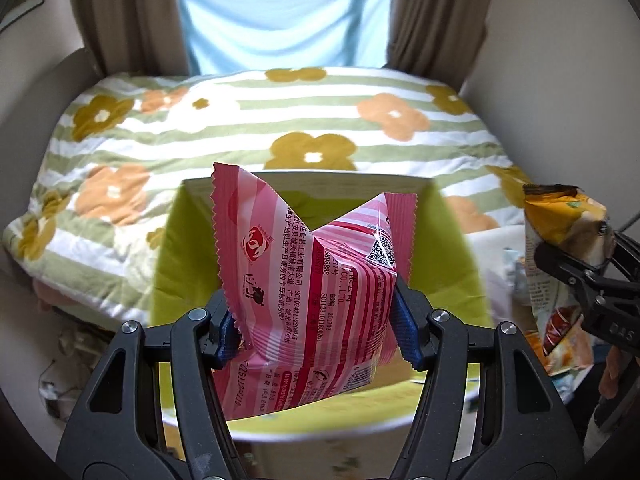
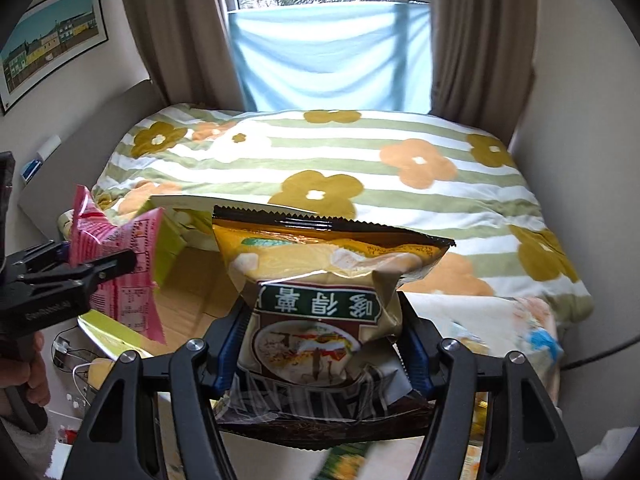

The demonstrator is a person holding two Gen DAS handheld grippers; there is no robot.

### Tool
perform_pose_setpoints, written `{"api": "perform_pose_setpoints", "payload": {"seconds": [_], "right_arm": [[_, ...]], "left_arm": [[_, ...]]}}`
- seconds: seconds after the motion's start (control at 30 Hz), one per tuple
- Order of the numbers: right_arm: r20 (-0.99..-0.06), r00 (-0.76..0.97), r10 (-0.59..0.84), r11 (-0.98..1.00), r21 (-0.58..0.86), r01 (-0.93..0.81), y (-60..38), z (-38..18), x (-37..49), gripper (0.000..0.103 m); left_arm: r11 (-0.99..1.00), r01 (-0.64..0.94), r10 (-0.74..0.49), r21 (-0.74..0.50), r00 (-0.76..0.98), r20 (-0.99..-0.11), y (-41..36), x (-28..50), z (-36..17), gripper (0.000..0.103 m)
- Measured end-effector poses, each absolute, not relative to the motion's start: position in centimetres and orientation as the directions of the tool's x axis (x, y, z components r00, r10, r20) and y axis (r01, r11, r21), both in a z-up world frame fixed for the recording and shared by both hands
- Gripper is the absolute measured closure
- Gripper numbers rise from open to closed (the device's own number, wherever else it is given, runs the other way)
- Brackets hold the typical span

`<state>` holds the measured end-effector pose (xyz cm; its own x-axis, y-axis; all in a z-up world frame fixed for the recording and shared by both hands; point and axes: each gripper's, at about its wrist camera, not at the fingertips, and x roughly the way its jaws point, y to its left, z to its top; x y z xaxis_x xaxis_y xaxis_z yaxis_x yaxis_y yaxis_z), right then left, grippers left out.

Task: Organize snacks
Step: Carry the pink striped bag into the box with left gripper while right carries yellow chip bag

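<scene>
My left gripper [image 1: 316,320] is shut on a pink striped snack packet [image 1: 316,280], held up over an open box with lime-green inner walls [image 1: 452,248]. In the right wrist view that same pink snack packet [image 2: 120,264] hangs at the left in the left gripper [image 2: 86,270], above the box's green wall [image 2: 170,248] and cardboard floor. My right gripper [image 2: 320,344] is shut on a yellow and brown noodle packet [image 2: 324,280], lifted a little right of the box. The left wrist view shows this noodle packet [image 1: 560,240] at the far right.
A bed with a green-striped flowered quilt [image 1: 280,128] fills the space behind the box. Brown curtains and a light blue cloth [image 2: 328,60] hang at the window. More packets lie on a pale cloth [image 2: 500,320] at the right. Cables and small items litter the floor [image 2: 72,360] at the left.
</scene>
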<state>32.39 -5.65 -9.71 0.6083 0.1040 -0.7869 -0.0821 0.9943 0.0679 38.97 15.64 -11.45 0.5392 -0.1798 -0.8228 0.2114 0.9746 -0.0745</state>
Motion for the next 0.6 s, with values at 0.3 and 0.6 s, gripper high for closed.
{"api": "perform_pose_setpoints", "payload": {"seconds": [0.3, 0.6], "right_arm": [[-0.820, 0.552, 0.152, 0.988, 0.117, -0.098, -0.2, -13.3, 36.0, 0.041], [-0.855, 0.490, 0.169, 0.985, 0.129, -0.114, 1.2, -15.7, 38.4, 0.041]], "left_arm": [[0.982, 0.177, -0.141, -0.069, 0.433, -0.890, 19.0, 44.7, -17.8, 0.044], [0.989, 0.145, -0.095, -0.033, 0.442, -0.892, 19.6, 45.6, -19.0, 0.000]]}}
